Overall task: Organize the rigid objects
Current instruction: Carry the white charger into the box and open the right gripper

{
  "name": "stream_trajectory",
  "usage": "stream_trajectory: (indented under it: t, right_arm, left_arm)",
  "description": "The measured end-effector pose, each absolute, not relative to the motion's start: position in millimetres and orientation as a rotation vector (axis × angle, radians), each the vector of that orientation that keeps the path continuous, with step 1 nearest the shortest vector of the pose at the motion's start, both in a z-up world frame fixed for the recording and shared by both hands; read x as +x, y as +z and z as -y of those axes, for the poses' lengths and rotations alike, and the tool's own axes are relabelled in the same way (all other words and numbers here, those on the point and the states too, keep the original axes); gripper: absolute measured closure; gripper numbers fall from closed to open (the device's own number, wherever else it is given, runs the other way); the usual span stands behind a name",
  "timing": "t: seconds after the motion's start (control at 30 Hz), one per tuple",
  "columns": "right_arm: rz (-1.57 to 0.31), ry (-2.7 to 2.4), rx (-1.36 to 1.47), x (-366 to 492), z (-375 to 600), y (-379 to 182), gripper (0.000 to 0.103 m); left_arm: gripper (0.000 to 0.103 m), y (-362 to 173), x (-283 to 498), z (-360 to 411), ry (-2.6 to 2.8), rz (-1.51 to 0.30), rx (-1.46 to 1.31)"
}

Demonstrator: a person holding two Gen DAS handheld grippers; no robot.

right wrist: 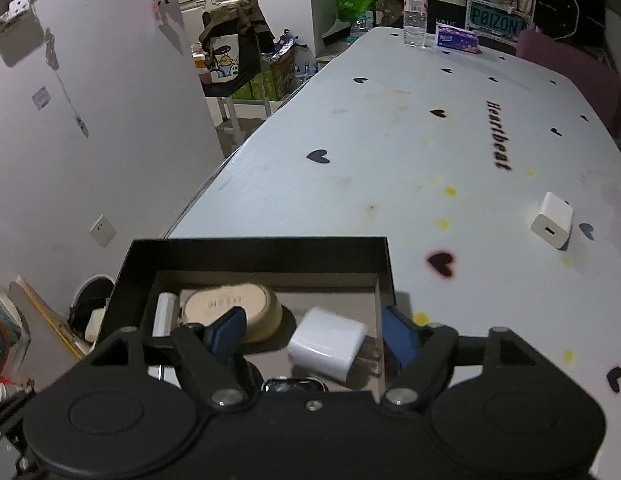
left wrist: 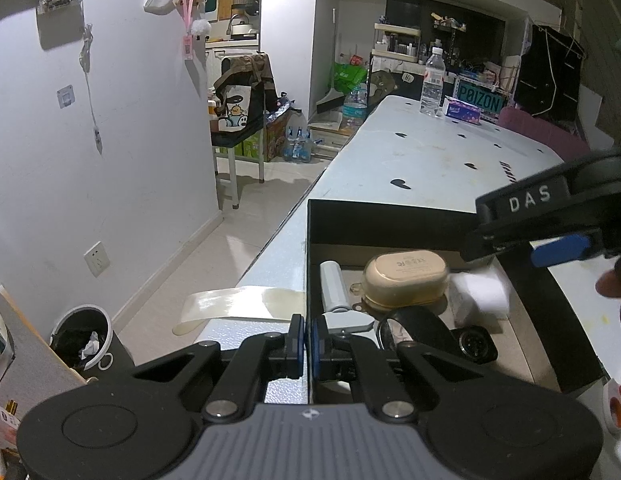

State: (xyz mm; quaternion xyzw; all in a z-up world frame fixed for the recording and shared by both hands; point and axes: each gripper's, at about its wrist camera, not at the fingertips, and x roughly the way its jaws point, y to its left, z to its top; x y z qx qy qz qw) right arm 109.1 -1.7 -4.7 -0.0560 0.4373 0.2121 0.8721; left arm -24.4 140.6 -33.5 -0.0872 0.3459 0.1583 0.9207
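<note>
The left tongs (left wrist: 306,346) were clenched on the near wall of the black box (left wrist: 390,216), with the thin wall between the blue pads. In my judgement this grip was there to keep the light box from sliding on the bench (right wrist: 390,152) while things were put into it.

The right tongs (right wrist: 314,336) stood released above the box, the jaws well apart. A white charger (right wrist: 328,346) with its metal prongs showing was between them, blurred and tilted, touching neither pad. It seemed to be dropping into the box, so this was probably the moment of letting go.

Already inside lay a beige oval case (right wrist: 230,312), a small white cylinder (right wrist: 164,314) beside it and some dark round pieces (left wrist: 474,344) near the front.

A second white charger (right wrist: 552,220) lay alone on the bench, well apart from the box to the right. It was likely the next thing to collect.
</note>
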Motion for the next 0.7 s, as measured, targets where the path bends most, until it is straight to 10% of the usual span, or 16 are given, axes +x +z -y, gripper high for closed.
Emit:
stream_trajectory:
  t: [0.7]
  right_arm:
    - [-0.902,0.448,-0.122,87,19,9,0.021]
  left_arm:
    - [0.099,-34,-24,-139,0.326,-0.710,-0.176]
